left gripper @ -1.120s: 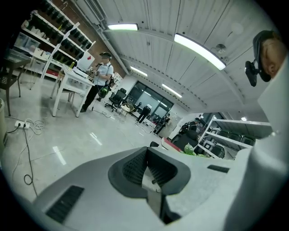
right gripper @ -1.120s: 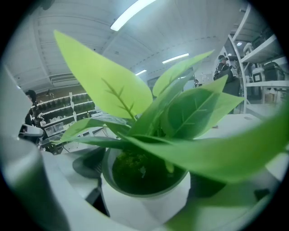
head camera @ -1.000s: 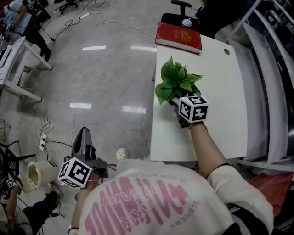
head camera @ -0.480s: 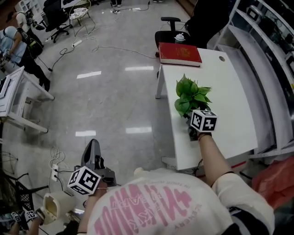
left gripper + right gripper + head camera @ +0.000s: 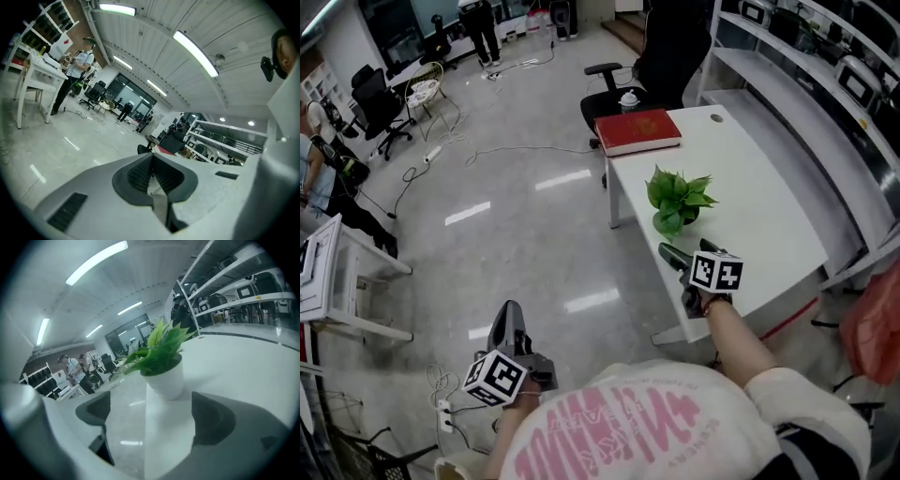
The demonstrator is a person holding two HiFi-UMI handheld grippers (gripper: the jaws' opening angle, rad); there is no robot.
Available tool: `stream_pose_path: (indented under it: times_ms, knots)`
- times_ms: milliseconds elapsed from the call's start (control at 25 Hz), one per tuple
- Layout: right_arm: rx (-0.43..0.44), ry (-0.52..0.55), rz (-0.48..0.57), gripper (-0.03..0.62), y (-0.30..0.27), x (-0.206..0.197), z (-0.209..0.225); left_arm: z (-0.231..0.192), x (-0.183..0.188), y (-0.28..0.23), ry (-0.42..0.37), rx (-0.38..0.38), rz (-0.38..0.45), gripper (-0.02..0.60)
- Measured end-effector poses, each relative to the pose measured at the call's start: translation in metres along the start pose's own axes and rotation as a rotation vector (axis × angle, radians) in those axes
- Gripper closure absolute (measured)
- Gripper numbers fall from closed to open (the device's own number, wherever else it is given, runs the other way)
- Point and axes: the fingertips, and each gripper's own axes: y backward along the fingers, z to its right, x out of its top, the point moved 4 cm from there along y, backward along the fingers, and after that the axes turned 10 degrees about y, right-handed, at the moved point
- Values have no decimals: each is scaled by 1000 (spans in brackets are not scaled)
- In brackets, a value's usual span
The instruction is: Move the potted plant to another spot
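Observation:
The potted plant (image 5: 678, 199), green leaves in a small white pot, stands upright on the white table (image 5: 769, 220) near its left edge. My right gripper (image 5: 668, 252) hovers just short of it over the table's front left part. In the right gripper view the white pot (image 5: 165, 378) sits a little beyond the open right gripper (image 5: 150, 416), touching neither jaw. My left gripper (image 5: 508, 319) hangs low over the floor to the left, away from the table. The left gripper (image 5: 152, 174) has its ribbed pads pressed together with nothing between them.
A red book (image 5: 637, 131) lies at the table's far left corner, with a black office chair (image 5: 623, 89) behind it. Metal shelving (image 5: 825, 84) runs along the table's right side. Cables, desks and people are across the shiny floor (image 5: 516, 197) on the left.
My right gripper, which was at the plant's base, has opened and drawn back toward me. The plant stays standing on the table. The left gripper stayed low at my side.

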Motion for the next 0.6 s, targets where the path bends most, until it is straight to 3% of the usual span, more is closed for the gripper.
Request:
stream_pose_path:
  times_ms: [240,400,480,600]
  knots:
    - [41,-74,-18,43,37,-8,-26,26,-19,-17,-2,-92,-59,578]
    - [72,-69,-12,73,60,-2,-36,49,-31,-31,-16,-156,-99,578]
    - [89,-66,31,145,75,5,-40,62,-36,-36,-22,-189,-115,578]
    - [110,-81,108,320,99,15,-42,86,-46,-42,-37,-244,-148,578]
